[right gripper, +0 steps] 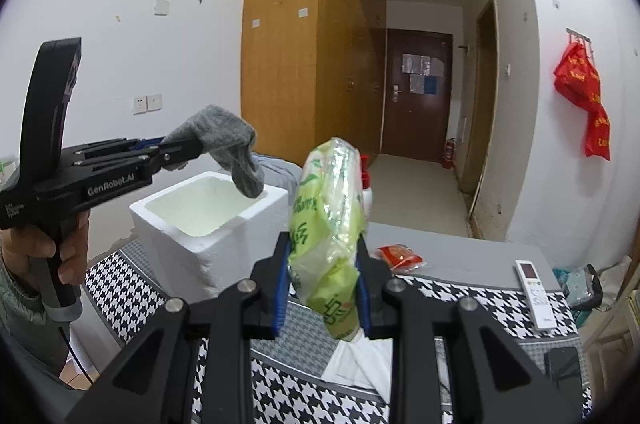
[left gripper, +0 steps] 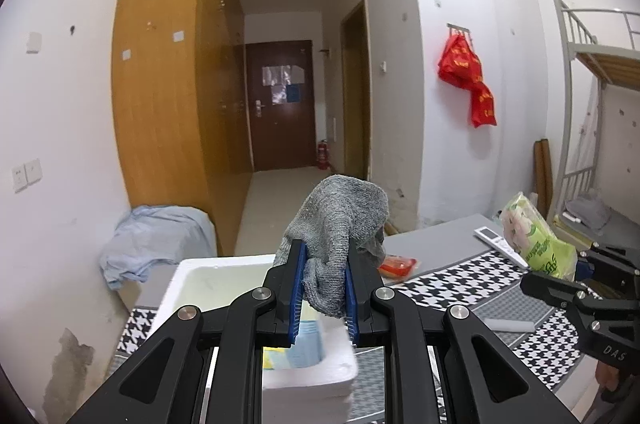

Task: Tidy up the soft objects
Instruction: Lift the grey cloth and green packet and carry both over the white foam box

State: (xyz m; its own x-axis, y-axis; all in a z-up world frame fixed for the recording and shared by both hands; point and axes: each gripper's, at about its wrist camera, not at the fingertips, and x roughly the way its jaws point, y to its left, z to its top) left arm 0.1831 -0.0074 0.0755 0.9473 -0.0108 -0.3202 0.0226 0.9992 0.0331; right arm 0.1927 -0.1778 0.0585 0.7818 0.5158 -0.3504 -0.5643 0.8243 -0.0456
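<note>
My left gripper [left gripper: 323, 264] is shut on a grey knitted sock [left gripper: 340, 220] and holds it above the open white foam box [left gripper: 188, 284]. In the right wrist view the sock [right gripper: 228, 144] hangs over the far rim of the box [right gripper: 200, 236]. My right gripper [right gripper: 322, 256] is shut on a green plastic tissue pack [right gripper: 328, 224], held up above the table to the right of the box. The pack [left gripper: 532, 236] also shows at the right of the left wrist view.
The table has a houndstooth cloth [right gripper: 460, 304]. On it lie a red snack packet [right gripper: 400, 256], a white remote [right gripper: 534, 288] and a white cloth [right gripper: 360, 360]. A red-capped bottle [right gripper: 366, 184] stands behind the pack. A bunk bed [left gripper: 592, 72] is at the right.
</note>
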